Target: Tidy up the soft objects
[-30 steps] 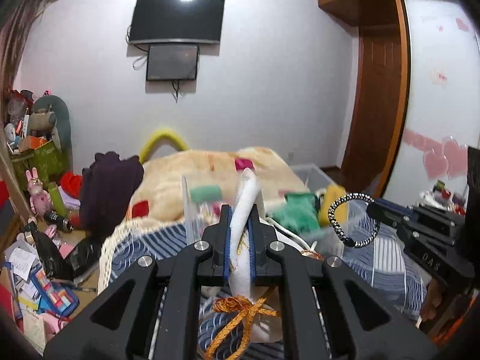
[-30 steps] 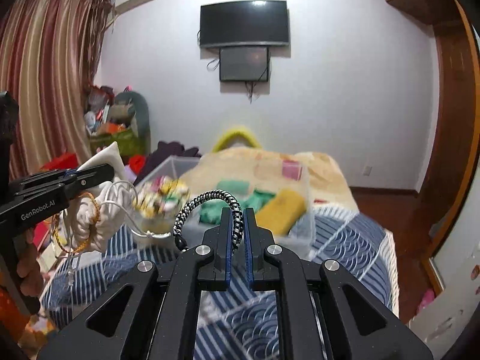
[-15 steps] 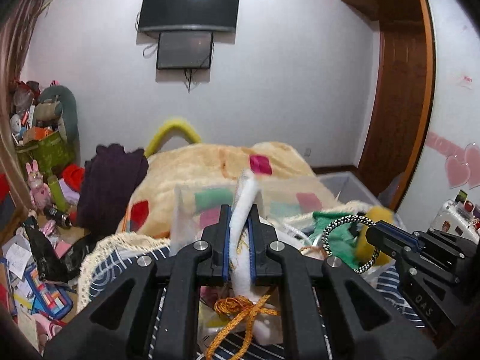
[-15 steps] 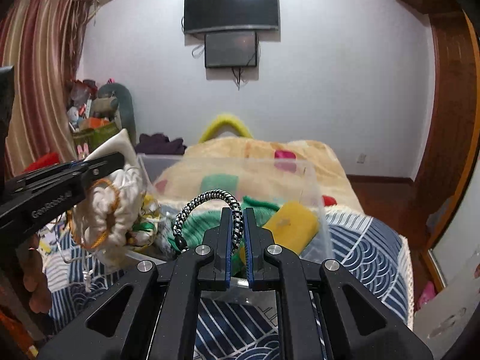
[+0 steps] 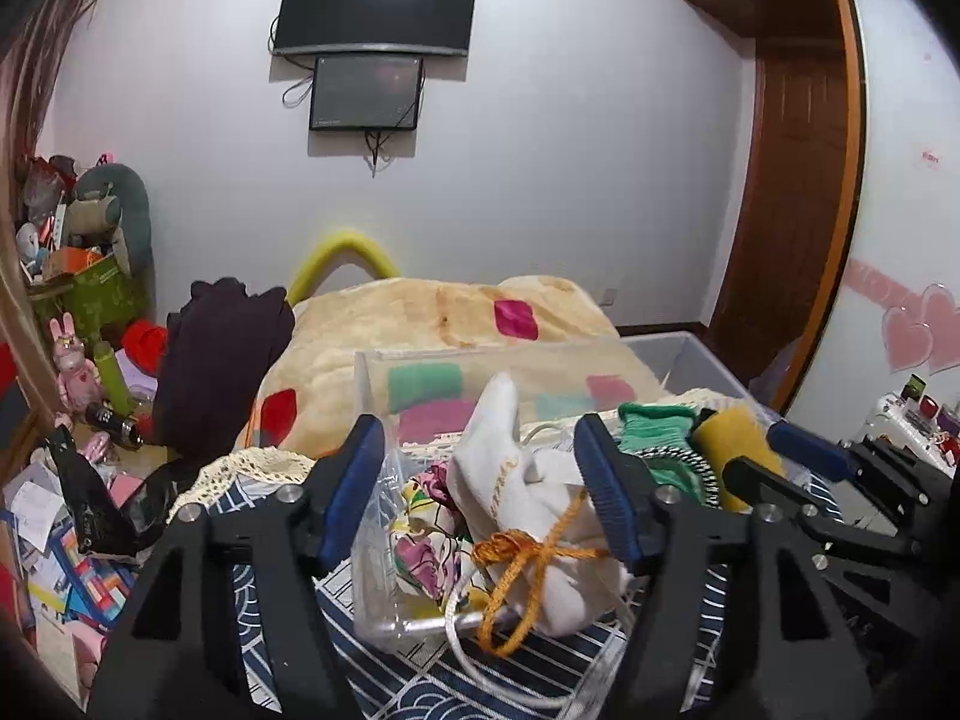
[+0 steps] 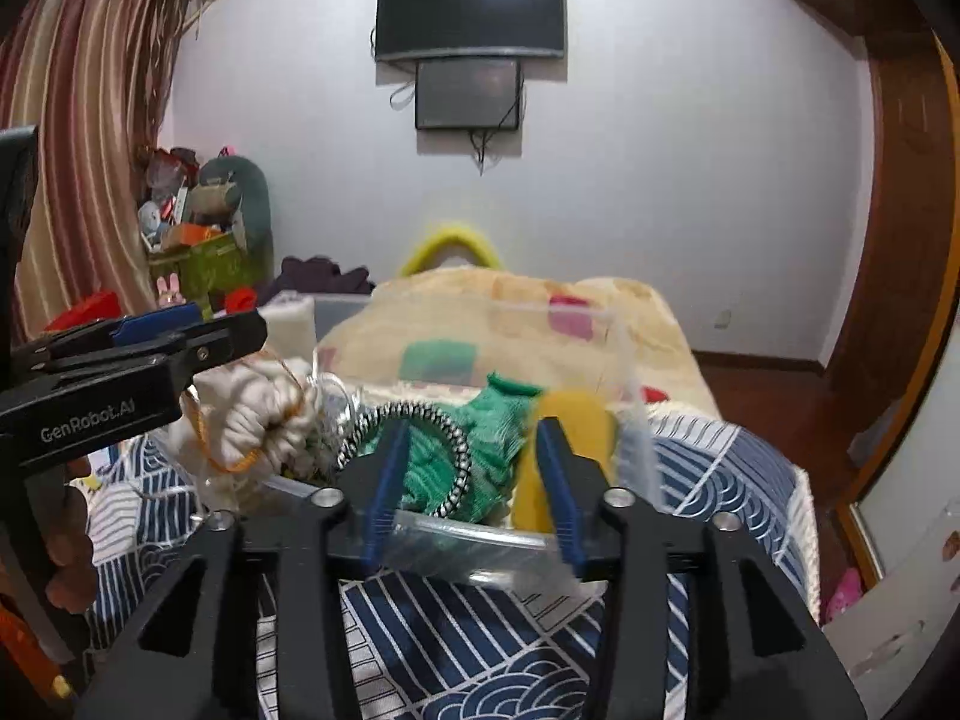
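- Left gripper (image 5: 486,492): jaws spread wide, gripping nothing; white drawstring pouch (image 5: 528,498) lies between them in the clear bin (image 5: 420,618).
- Right gripper (image 6: 468,468): jaws apart, empty; braided bracelet (image 6: 420,456) rests on green cloth (image 6: 486,450) in the same bin, beside the yellow item (image 6: 576,426).

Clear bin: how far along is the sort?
Mostly loaded. The white drawstring pouch and braided black-and-white loop lie in the clear bin with the green knit and yellow item. Left gripper and right gripper are open and hold nothing. No other loose soft item shows on the blue patterned bedspread.
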Motion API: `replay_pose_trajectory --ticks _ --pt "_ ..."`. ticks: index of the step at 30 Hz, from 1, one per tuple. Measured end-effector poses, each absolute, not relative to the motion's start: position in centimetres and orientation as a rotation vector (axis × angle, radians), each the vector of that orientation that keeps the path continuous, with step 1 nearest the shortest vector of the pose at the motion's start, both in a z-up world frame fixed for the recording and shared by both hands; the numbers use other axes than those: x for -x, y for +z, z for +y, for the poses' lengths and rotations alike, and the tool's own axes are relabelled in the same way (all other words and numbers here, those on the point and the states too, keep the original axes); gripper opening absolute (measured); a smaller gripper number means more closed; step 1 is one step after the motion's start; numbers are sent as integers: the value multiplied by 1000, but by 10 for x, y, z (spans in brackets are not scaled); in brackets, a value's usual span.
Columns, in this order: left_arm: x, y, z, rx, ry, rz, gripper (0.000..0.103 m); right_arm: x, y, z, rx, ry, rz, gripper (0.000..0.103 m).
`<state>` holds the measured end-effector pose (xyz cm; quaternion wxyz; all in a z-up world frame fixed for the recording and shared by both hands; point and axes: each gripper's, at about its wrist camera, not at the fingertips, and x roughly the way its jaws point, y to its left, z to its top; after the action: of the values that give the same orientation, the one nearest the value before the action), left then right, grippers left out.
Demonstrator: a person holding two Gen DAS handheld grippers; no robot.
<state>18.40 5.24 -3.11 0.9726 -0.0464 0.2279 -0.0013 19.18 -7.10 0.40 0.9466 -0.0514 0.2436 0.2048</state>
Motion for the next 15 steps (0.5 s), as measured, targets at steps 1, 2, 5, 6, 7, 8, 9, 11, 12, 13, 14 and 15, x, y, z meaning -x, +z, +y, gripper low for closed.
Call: replay_pose_trajectory --ticks 1,2,5,6,7,8,9,11,12,13,14,15 --pt "-179 -28 52 90 -2 451 72 -189 8 -73 102 417 484 46" --pt "-173 -24 51 88 5 440 79 -186 12 -76 98 417 467 49" --pt "-153 -16 48 90 -6 403 90 -172 27 -85 64 435 420 61" --pt "-146 -14 47 91 -15 393 92 -168 31 -88 51 449 406 64" --pt "-141 -12 46 92 -21 383 96 -164 35 -90 40 458 391 69" --pt "-133 -9 45 91 -22 368 98 -158 40 -93 32 460 371 72" --pt "-128 -7 44 88 -20 356 99 -153 43 -95 32 460 355 73" --pt "-115 -1 42 79 -15 331 102 -142 51 -99 41 458 320 81" --pt "-111 1 42 76 -15 324 102 -137 53 -99 44 456 308 82" --pt "-106 3 42 77 -19 317 103 -133 55 -100 47 453 295 83" --pt "-100 5 42 81 -26 310 103 -128 57 -101 49 450 282 83" --pt "-96 6 43 86 -30 306 103 -124 59 -102 50 449 275 84"
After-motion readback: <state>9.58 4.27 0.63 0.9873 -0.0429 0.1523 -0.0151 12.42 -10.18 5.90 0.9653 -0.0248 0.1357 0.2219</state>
